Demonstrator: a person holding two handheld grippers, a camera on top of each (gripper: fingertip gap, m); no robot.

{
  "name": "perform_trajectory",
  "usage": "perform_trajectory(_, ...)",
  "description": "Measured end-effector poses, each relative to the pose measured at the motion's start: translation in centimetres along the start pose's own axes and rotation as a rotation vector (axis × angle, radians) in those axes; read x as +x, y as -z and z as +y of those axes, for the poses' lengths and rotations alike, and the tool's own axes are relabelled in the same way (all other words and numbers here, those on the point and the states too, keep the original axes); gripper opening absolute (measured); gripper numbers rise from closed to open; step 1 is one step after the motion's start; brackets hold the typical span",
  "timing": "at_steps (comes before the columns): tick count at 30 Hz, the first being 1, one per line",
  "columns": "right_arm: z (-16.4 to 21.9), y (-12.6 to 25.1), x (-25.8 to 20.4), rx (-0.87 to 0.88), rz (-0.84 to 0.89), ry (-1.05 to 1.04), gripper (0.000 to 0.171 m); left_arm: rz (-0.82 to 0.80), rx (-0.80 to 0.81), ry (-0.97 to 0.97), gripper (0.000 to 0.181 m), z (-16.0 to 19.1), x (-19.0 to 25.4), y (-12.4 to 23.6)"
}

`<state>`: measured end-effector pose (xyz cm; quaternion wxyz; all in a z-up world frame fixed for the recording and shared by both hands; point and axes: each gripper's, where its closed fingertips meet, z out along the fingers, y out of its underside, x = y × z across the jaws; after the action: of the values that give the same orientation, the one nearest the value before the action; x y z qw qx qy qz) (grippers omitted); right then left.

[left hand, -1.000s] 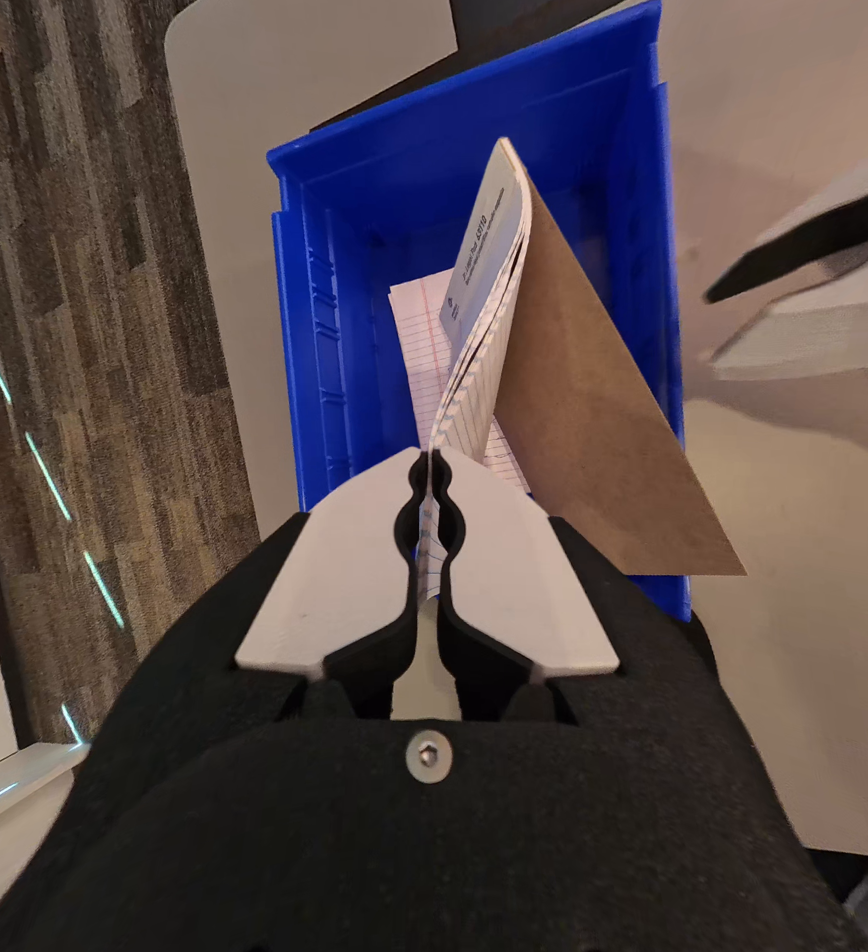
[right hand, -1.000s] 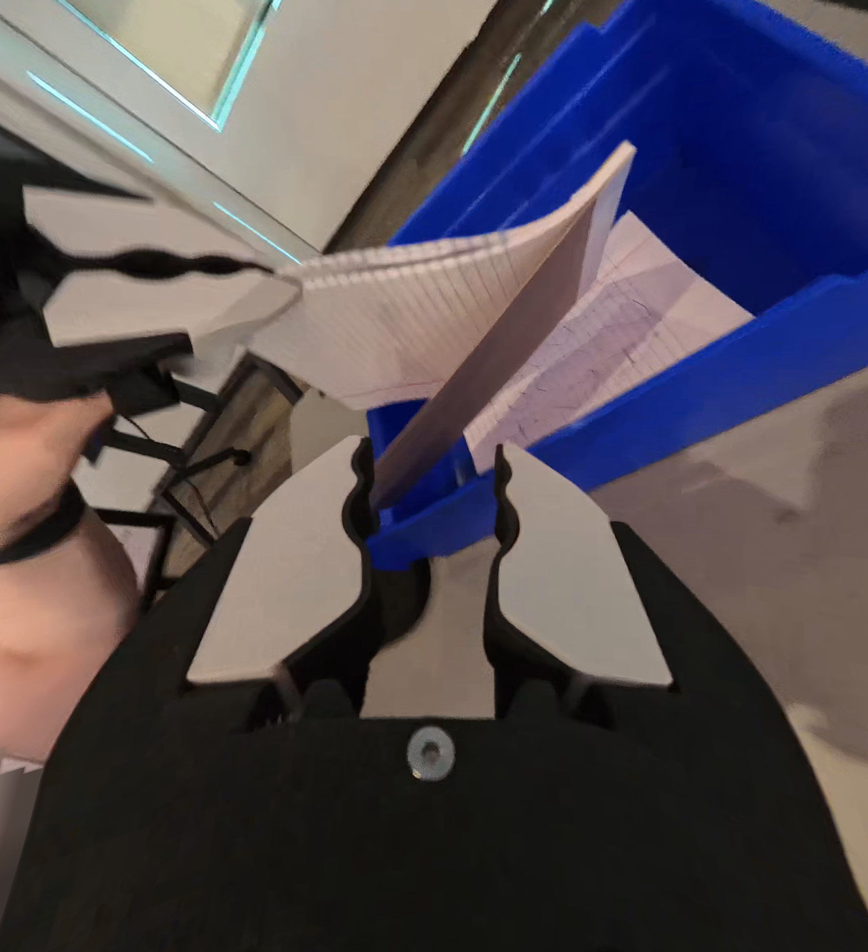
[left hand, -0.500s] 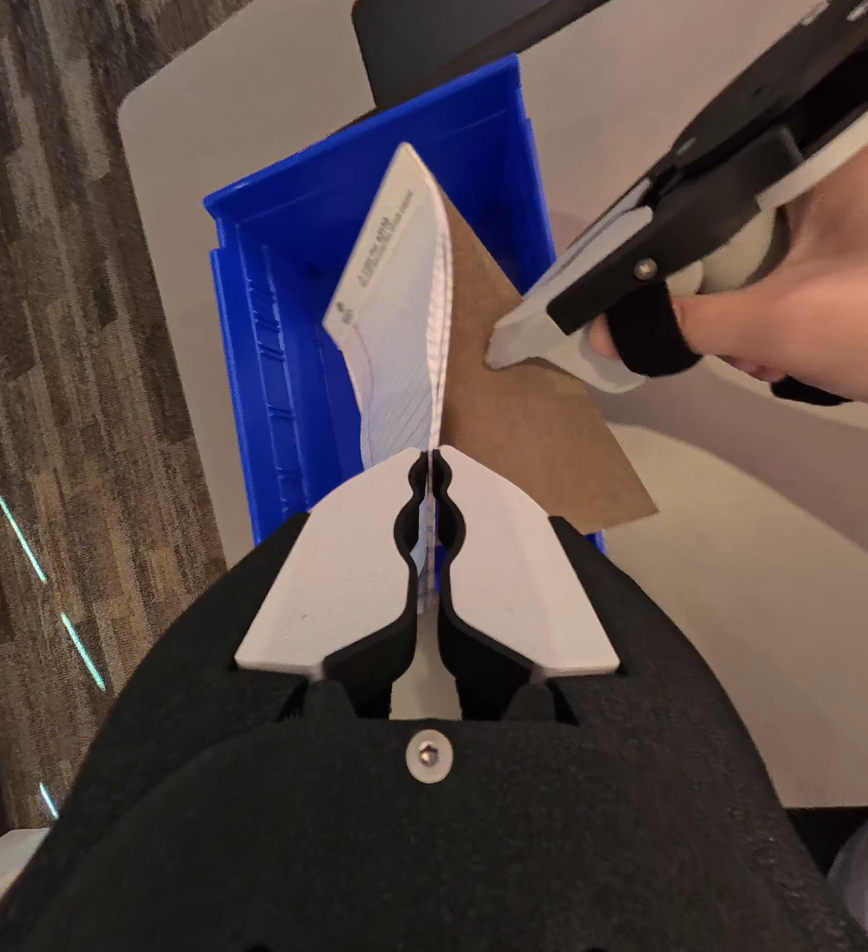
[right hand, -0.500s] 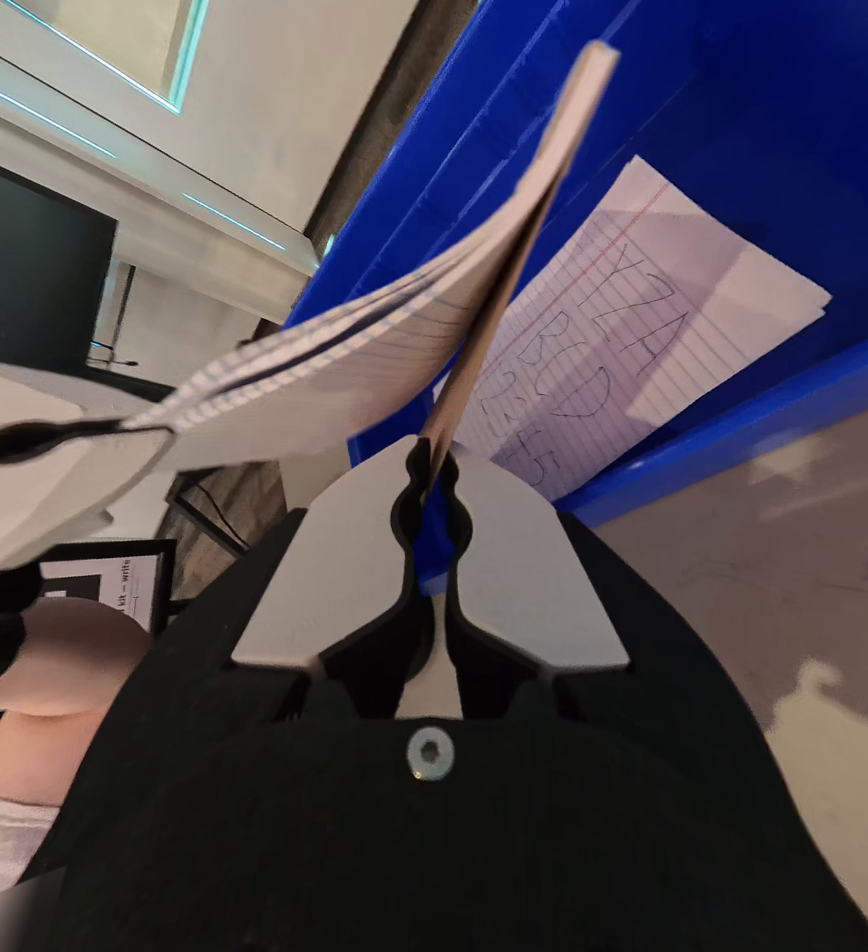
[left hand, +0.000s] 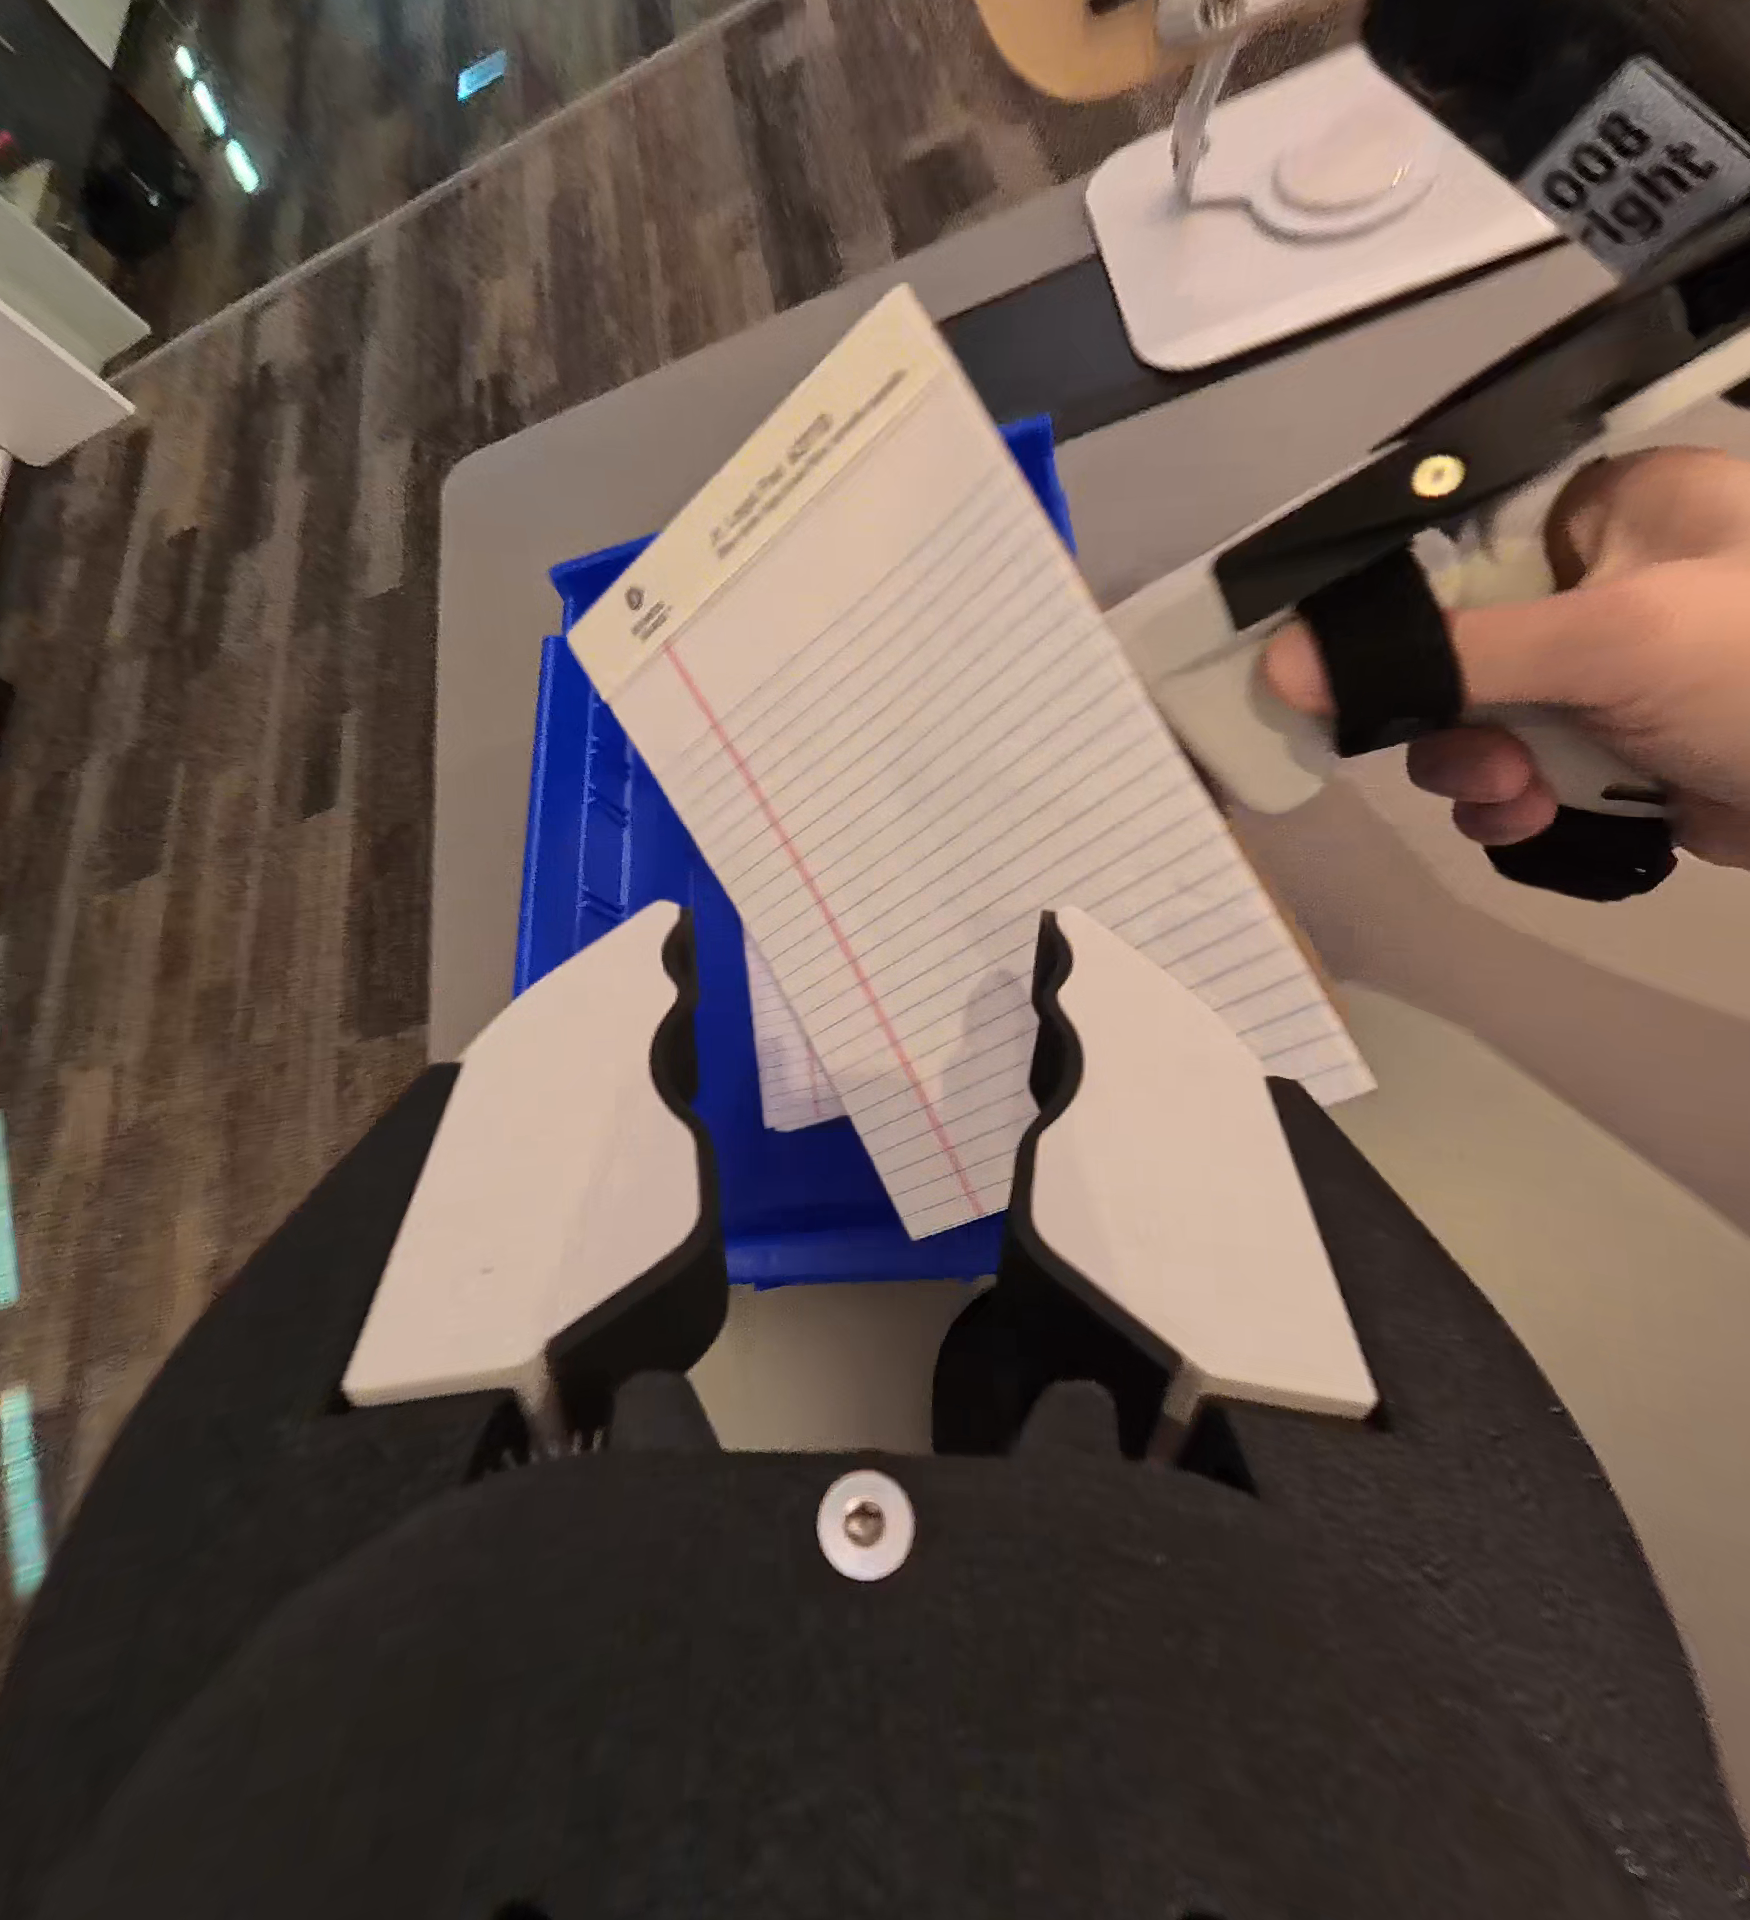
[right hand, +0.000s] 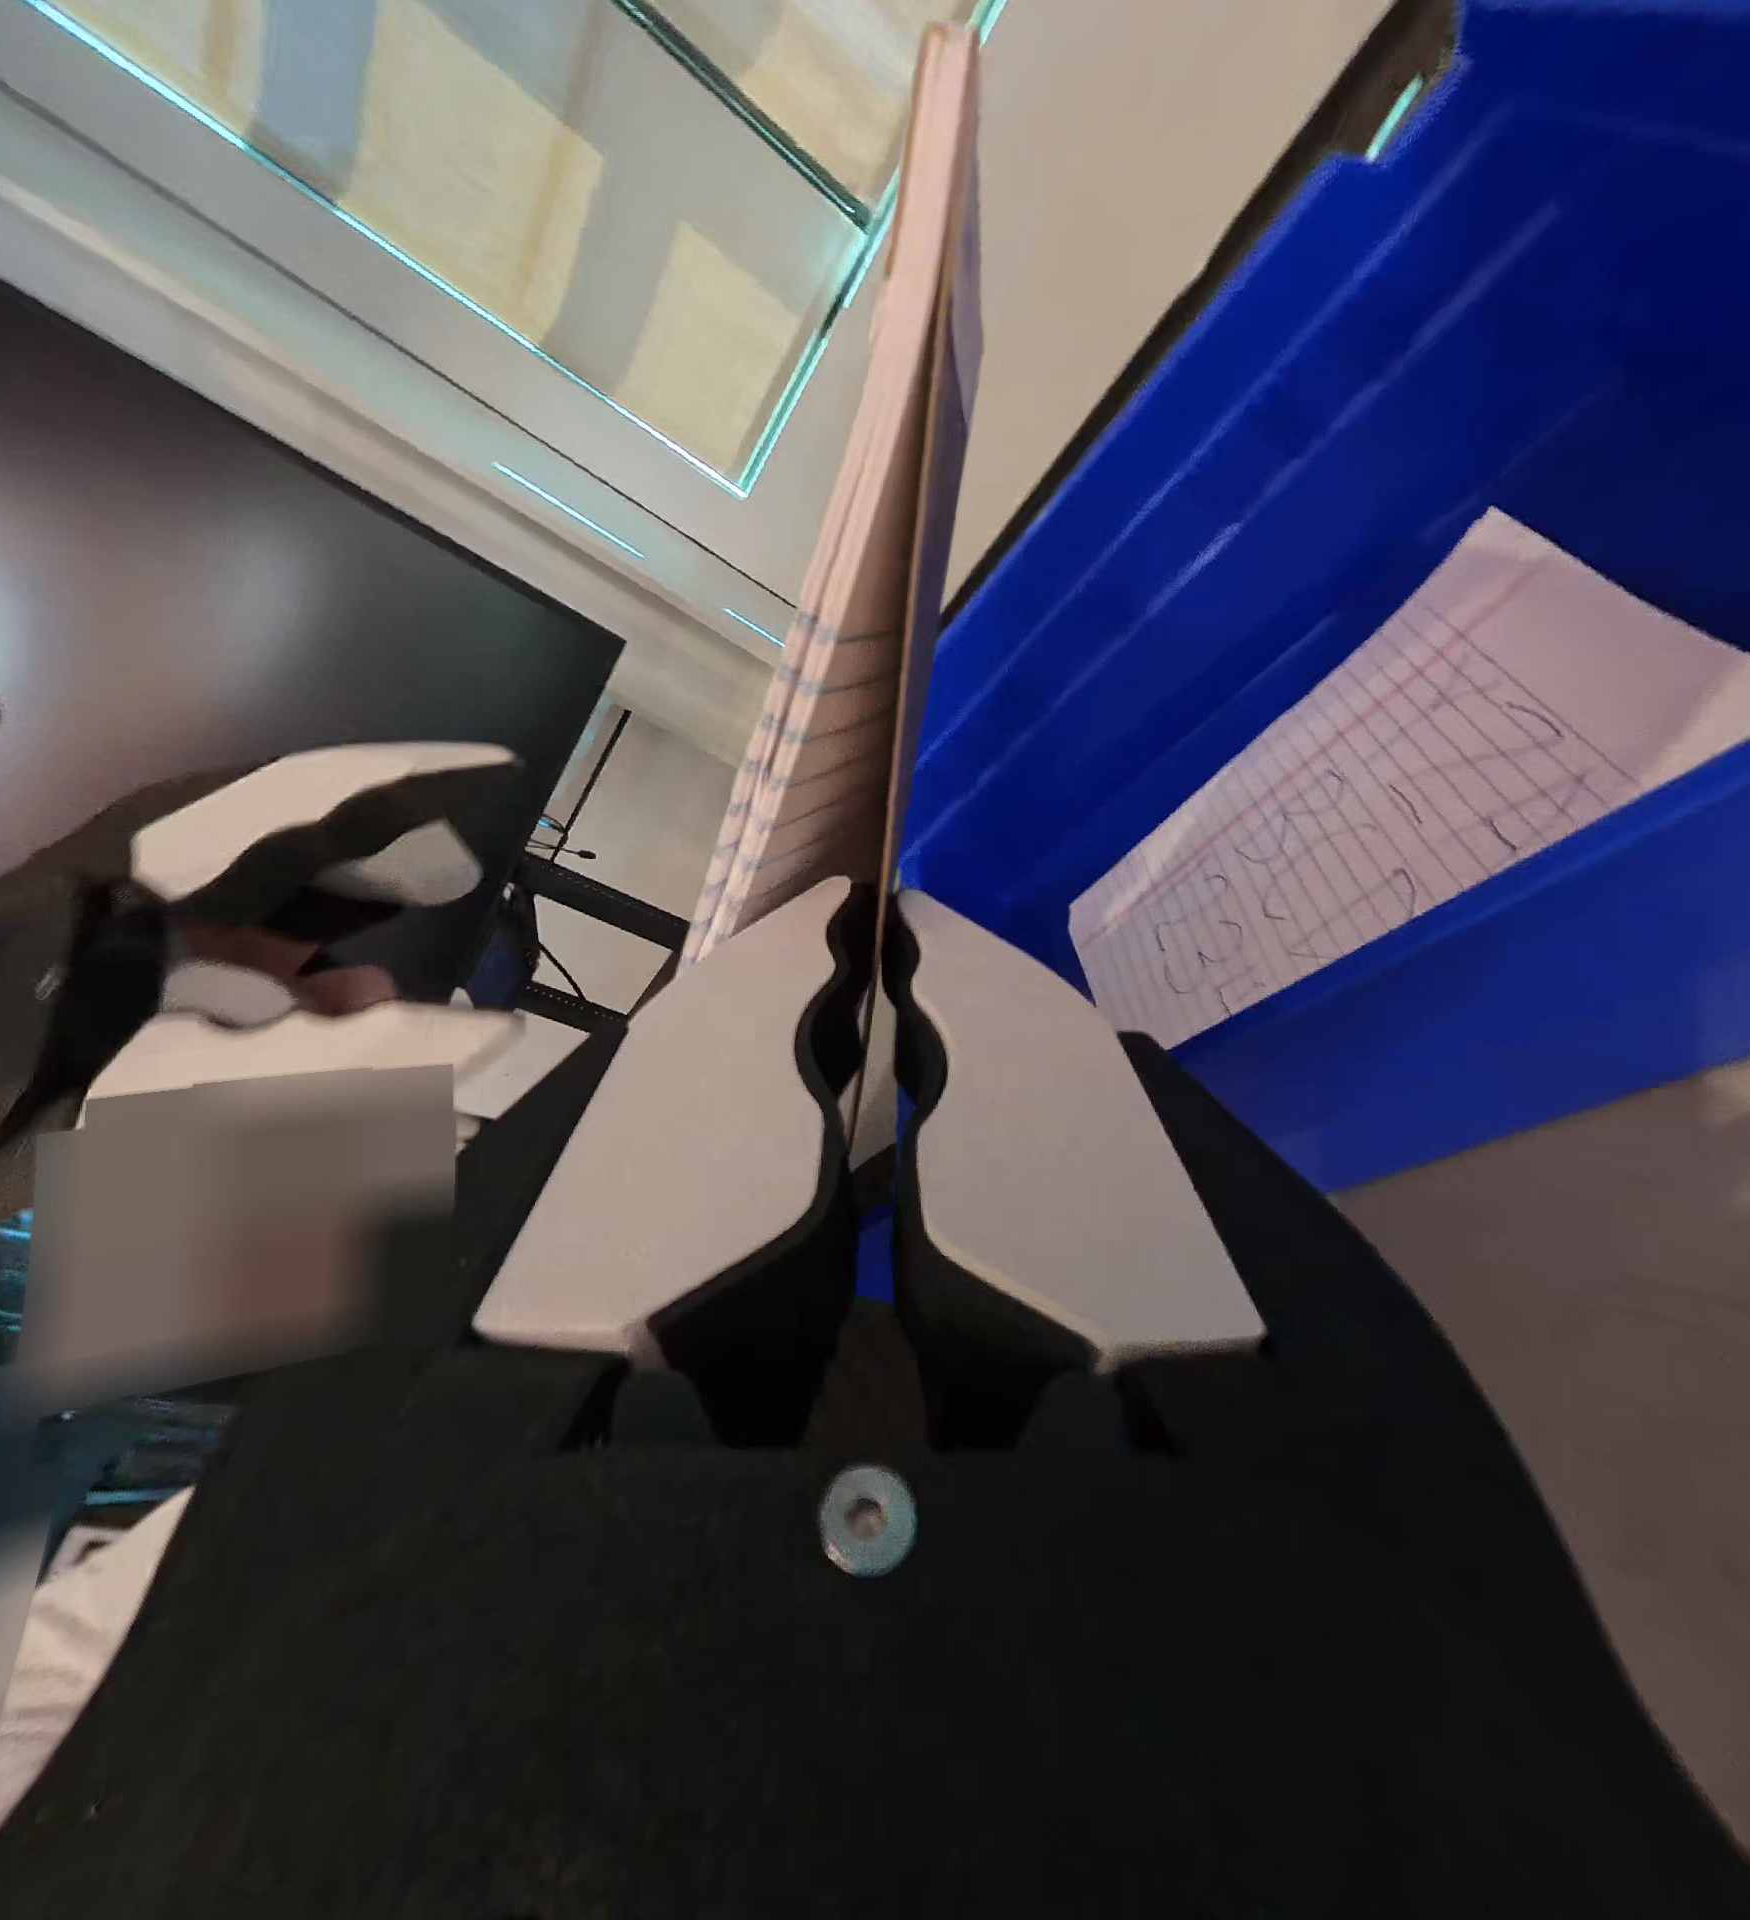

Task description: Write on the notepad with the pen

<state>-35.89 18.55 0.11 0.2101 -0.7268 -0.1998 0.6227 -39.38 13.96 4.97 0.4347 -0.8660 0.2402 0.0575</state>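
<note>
The white lined notepad hangs in the air above a blue bin. It faces the left wrist view and shows edge-on in the right wrist view. My right gripper is shut on the pad's lower edge at its brown backing, and it also shows in the left wrist view, held by a hand at the pad's right edge. My left gripper is open and empty just below the pad, and it appears blurred in the right wrist view. No pen is in view.
A loose lined sheet with handwriting lies in the blue bin on a grey table. A white stand base sits at the far right. Carpeted floor lies to the left. A dark screen stands behind. Measured from the fingertips, the white stand base is 40 cm or so from the right gripper and 45 cm from the left.
My left gripper has opened and let go of the notepad's pages. The pad now hangs flat from my right gripper alone, higher above the bin.
</note>
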Motion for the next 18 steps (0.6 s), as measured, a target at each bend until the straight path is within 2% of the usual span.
perform_trajectory(5,-0.4,3.1,-2.0,0.063,-0.079,0.107,0.001,0.220,0.132,0.244,0.071,0.2,-1.7,0.6)
perform_trajectory(9,-0.2,6.1,-4.0,0.127,-0.197,0.148,0.001,0.372,0.255,0.342,0.066,0.0,-1.6,0.3)
perform_trajectory(15,1.2,9.2,-6.9,0.161,-0.334,0.271,0.001,0.655,0.322,0.376,0.070,-1.1,3.1,0.1)
perform_trajectory(18,1.9,10.0,-7.6,0.153,-0.361,0.305,0.001,0.819,0.377,0.392,0.063,-2.6,5.6,1.1)
